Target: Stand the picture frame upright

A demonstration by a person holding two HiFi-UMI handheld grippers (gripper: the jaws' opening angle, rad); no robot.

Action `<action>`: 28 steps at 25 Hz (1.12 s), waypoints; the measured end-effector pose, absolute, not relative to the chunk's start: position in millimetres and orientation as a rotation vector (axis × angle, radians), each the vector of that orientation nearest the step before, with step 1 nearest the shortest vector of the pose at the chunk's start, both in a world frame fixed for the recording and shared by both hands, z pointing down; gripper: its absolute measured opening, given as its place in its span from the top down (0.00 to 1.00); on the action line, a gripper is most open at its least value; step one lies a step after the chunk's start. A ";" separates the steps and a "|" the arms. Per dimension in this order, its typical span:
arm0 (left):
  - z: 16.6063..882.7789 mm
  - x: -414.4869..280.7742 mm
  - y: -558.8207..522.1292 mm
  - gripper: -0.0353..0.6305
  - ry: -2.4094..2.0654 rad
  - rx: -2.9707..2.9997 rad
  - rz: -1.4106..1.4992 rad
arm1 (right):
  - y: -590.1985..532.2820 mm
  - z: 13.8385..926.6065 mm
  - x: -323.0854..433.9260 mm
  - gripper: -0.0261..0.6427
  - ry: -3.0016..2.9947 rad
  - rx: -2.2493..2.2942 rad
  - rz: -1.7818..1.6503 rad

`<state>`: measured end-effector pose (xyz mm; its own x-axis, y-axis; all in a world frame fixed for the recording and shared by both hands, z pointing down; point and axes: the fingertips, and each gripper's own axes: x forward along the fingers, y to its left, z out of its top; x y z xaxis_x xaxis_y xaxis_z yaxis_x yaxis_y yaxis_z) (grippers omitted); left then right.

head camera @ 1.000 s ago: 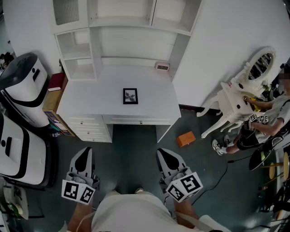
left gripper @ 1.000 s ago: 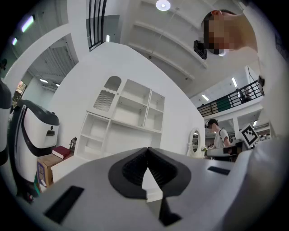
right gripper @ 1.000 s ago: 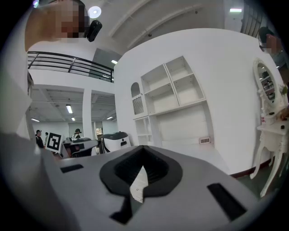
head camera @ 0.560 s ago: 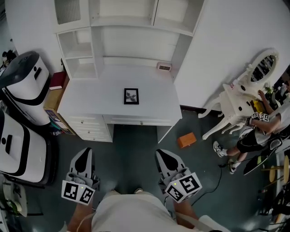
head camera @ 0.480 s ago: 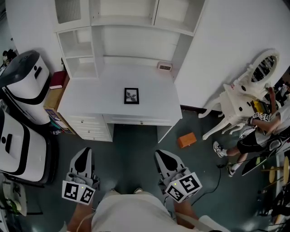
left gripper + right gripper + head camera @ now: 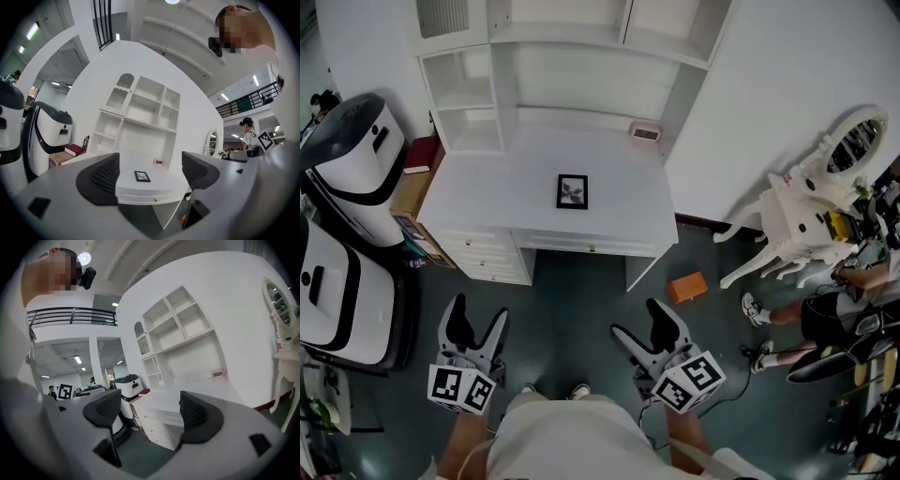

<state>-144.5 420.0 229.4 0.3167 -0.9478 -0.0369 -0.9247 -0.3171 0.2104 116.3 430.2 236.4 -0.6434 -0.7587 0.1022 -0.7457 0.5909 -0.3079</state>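
picture frame point(image 6: 573, 191) lies flat, mid white surface point(image 6: 478, 211), w/ shelves point(image 6: 581, 89) behind. my left gripper point(image 6: 478, 321) & right gripper point(image 6: 639, 323) hang well short of it; jaws have just been opening, now released, nothing btwn.

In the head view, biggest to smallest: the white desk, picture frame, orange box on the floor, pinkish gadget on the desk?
1. white desk
2. orange box and picture frame, about alike
3. pinkish gadget
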 end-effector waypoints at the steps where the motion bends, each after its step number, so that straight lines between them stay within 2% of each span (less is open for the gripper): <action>1: 231.3 -143.0 418.1 0.33 -1.742 2.415 -0.226 | 427.4 237.8 123.2 0.37 2.751 -1.324 -0.515; 4: 236.6 -134.3 414.8 0.27 -1.742 2.396 -0.206 | 423.2 241.5 139.4 0.36 2.738 -1.327 -0.539; 12: 251.8 -98.2 409.3 0.26 -1.723 2.381 -0.151 | 416.0 266.8 163.6 0.37 2.728 -1.306 -0.667; 17: 266.7 -98.5 386.4 0.26 -1.748 2.351 -0.120 | 399.4 277.8 158.4 0.37 2.724 -1.273 -0.748; 28: 320.7 -84.5 234.3 0.27 -1.585 2.337 -0.101 | 280.4 323.8 132.7 0.37 2.845 -1.448 -0.795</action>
<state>-84.5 234.3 320.7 0.3835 -0.9161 0.1169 -0.8939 -0.3365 0.2961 132.7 280.4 323.8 -0.6034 -0.7217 0.3391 -0.7930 0.4982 -0.3507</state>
